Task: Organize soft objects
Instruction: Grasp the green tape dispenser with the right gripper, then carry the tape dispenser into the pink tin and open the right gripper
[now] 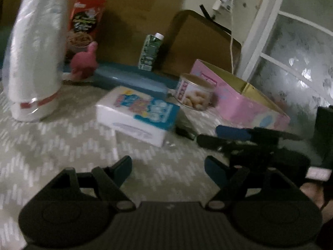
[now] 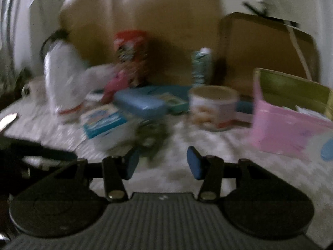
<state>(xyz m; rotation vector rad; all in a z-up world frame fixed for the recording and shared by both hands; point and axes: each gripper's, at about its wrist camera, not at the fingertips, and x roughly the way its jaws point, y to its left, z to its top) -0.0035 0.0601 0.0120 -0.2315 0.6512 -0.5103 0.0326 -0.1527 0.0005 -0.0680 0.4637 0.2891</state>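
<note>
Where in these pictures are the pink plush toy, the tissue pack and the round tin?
pink plush toy (image 1: 84,62), left wrist view, on its body.
tissue pack (image 1: 137,112), left wrist view, on its printed top face.
round tin (image 2: 214,108), right wrist view, on its side wall.

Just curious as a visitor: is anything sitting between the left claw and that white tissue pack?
Nothing visible. The open left claw faces the tissue pack across bare patterned cloth. The can and pink box sit off to the right.
</note>
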